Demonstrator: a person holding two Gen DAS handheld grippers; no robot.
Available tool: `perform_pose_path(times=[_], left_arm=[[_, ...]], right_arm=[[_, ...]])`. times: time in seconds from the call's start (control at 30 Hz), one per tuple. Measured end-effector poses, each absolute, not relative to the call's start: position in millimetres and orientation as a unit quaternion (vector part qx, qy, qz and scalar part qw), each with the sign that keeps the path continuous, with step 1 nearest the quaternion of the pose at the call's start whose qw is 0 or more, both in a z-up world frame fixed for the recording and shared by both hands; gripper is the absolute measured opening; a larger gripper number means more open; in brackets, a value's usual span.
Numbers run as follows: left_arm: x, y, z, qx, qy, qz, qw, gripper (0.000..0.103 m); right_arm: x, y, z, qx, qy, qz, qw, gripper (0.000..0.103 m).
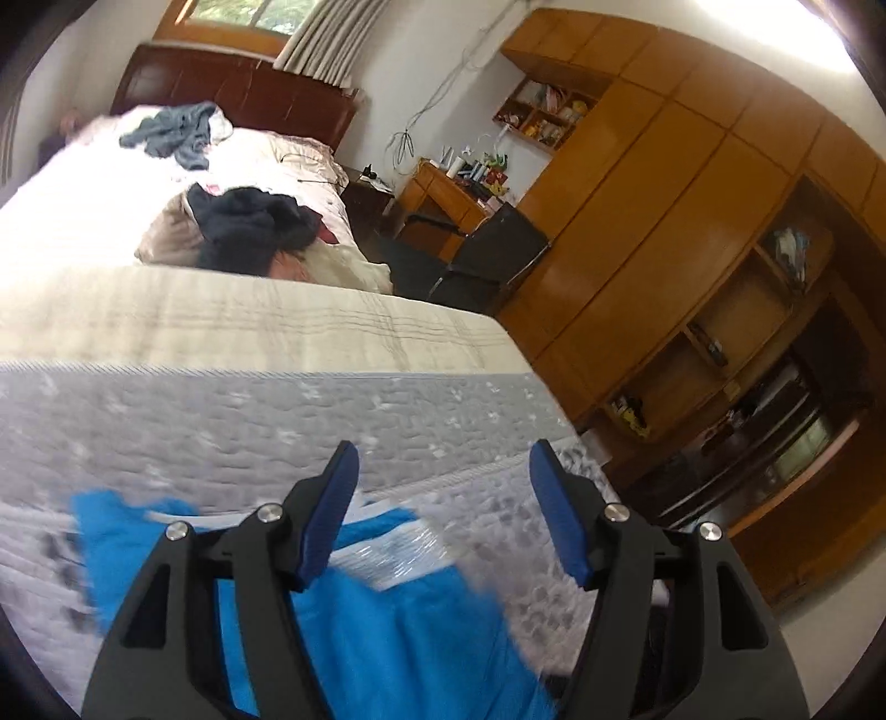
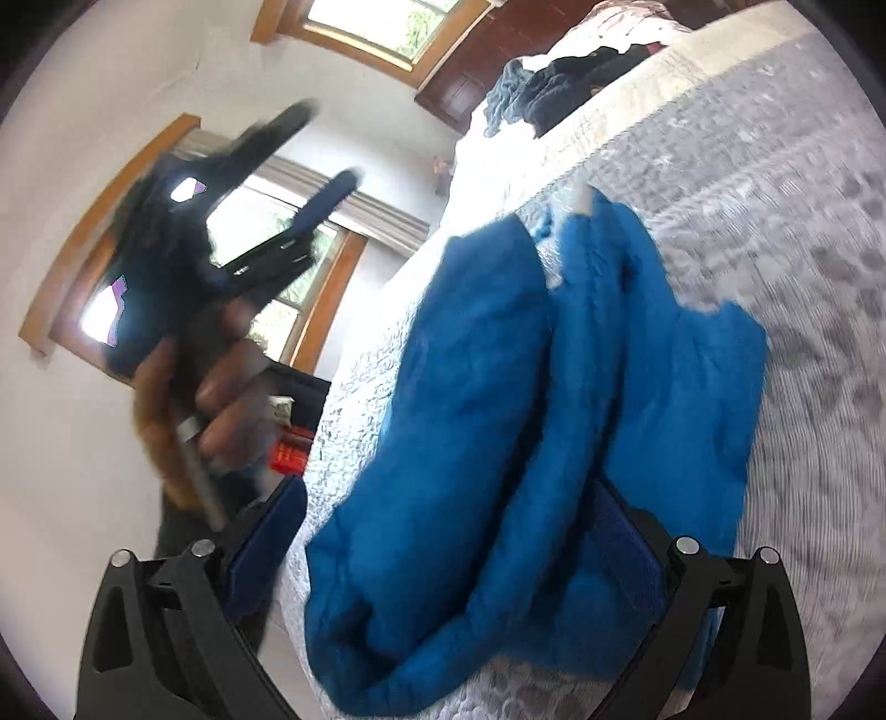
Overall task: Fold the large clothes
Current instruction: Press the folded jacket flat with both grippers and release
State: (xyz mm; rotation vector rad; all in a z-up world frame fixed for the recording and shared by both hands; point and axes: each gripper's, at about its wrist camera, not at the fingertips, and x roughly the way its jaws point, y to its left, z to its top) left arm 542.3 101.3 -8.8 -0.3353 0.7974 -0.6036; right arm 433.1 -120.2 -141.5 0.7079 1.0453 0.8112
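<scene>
Lying bunched on the near end of the bed (image 1: pixel 277 421) is one blue garment (image 2: pixel 498 415), resting on the grey patterned cover (image 2: pixel 775 249) close to the bed's edge. White trim shows along its far side; its overall cut cannot be made out through the folds and motion blur.

Two grippers are present. The left gripper (image 1: pixel 443 509) hangs above the garment with its jaws spread apart and nothing between them; in the right wrist view it (image 2: pixel 310 183) appears blurred, held by one hand (image 2: pixel 221 399). The right gripper (image 2: pixel 443 543) has its jaws wide apart, straddling the near folds of the garment; its right finger is partly covered by cloth, and no clamping is visible.

Farther up the bed lie two further heaps of clothing: one dark (image 1: pixel 255 221), one grey-blue (image 1: pixel 171 133). A pale striped blanket (image 1: pixel 249 315) crosses the bed between them and the grey cover. One wooden wardrobe (image 1: pixel 664 194) fills the right wall, its lower shelves too blurred to itemise. One window (image 2: pixel 382 22) is cut off by the frame edge.
</scene>
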Motion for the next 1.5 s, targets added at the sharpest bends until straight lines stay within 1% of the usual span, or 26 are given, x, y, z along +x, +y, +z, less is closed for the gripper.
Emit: perform_pose_path(times=[0.03,0.07,0.1,0.13,0.23,0.3,0.4,0.57,0.63,0.73,0.77,0.8,0.87,0.93,1.0,1.03,1.1,1.17,1.2,1.27,1.3,1.33,1.37,1.4,1.47,1.5], left_arm=[[536.7,107.8,-5.9,-0.156,0.38,-0.293,0.864,0.064],[526.8,116.8,-2.7,-0.154,0.379,-0.3,0.862,0.066],[520.0,123.8,-1.8,-0.154,0.378,-0.304,0.861,0.066],[509.6,133.5,-1.6,-0.155,0.378,-0.31,0.858,0.066],[479.2,159.2,-6.6,-0.171,0.38,-0.331,0.846,0.067],[461.8,170.9,-13.6,-0.189,0.381,-0.35,0.834,0.067],[436.3,170.6,-36.5,-0.211,0.396,-0.399,0.799,0.067],[417.8,138.0,-84.3,-0.253,0.422,-0.51,0.705,0.066],[416.9,120.1,-105.9,-0.249,0.435,-0.533,0.682,0.064],[423.8,97.9,-140.2,-0.231,0.467,-0.536,0.664,0.06],[426.3,96.0,-147.5,-0.228,0.47,-0.532,0.666,0.052],[430.7,96.1,-155.5,-0.235,0.474,-0.53,0.663,0.05],[434.6,98.5,-159.9,-0.244,0.474,-0.526,0.662,0.048],[432.4,99.7,-159.1,-0.238,0.47,-0.522,0.67,0.05],[427.8,98.7,-159.0,-0.229,0.468,-0.521,0.676,0.05],[426.5,97.6,-160.6,-0.225,0.467,-0.519,0.68,0.05],[423.3,94.1,-156.2,-0.218,0.463,-0.52,0.684,0.051],[418.5,92.6,-151.8,-0.213,0.458,-0.527,0.683,0.051],[415.7,90.3,-150.3,-0.208,0.456,-0.529,0.685,0.051],[414.3,83.8,-152.5,-0.19,0.458,-0.525,0.692,0.049],[415.8,83.0,-156.5,-0.187,0.461,-0.522,0.693,0.046],[418.7,82.2,-162.4,-0.185,0.465,-0.519,0.693,0.042],[420.6,80.9,-167.1,-0.177,0.467,-0.515,0.697,0.031],[423.6,78.9,-174.1,-0.172,0.471,-0.509,0.7,0.023],[425.8,76.8,-180.7,-0.168,0.478,-0.5,0.703,0.016],[425.6,75.4,-180.5,-0.161,0.481,-0.496,0.705,0.016]], right_arm=[[439.3,-114.2,-139.3,0.307,0.486,0.368,0.731,0.095],[444.1,-107.4,-138.6,0.293,0.497,0.371,0.728,0.087],[446.4,-101.7,-137.6,0.278,0.504,0.376,0.726,0.058],[449.4,-98.9,-132.9,0.261,0.505,0.375,0.732,0.04],[444.9,-107.1,-110.8,0.233,0.488,0.368,0.756,0.025],[434.1,-123.5,-106.9,0.237,0.473,0.371,0.763,0.022],[428.7,-148.5,-129.3,0.272,0.468,0.359,0.761,0.021],[423.8,-198.8,-196.5,0.387,0.455,0.345,0.724,0.021],[426.7,-208.2,-220.7,0.431,0.454,0.349,0.698,0.021],[430.1,-204.9,-251.9,0.459,0.444,0.362,0.678,0.022],[428.0,-207.6,-255.7,0.471,0.437,0.371,0.67,0.022],[429.8,-208.2,-254.2,0.477,0.435,0.375,0.665,0.025],[422.7,-213.1,-225.5,0.428,0.438,0.363,0.702,0.037],[413.6,-226.2,-178.4,0.384,0.415,0.344,0.749,0.052],[404.6,-230.2,-131.9,0.328,0.379,0.339,0.796,0.052],[407.0,-225.2,-111.0,0.304,0.369,0.356,0.803,0.052],[418.1,-204.6,-96.2,0.257,0.385,0.389,0.796,0.052],[440.3,-180.5,-101.9,0.208,0.413,0.397,0.793,0.051],[455.5,-177.1,-113.3,0.196,0.426,0.39,0.792,0.049],[467.7,-187.3,-142.5,0.234,0.458,0.391,0.763,0.031],[473.9,-190.4,-156.0,0.253,0.471,0.387,0.752,0.007],[480.8,-198.9,-173.2,0.272,0.48,0.378,0.743,0.0],[484.2,-204.3,-194.3,0.303,0.486,0.382,0.725,0.0],[484.9,-207.2,-213.7,0.322,0.489,0.387,0.712,0.0],[489.4,-212.4,-228.6,0.34,0.482,0.393,0.705,0.0],[489.9,-213.7,-228.3,0.342,0.483,0.391,0.704,0.0]])
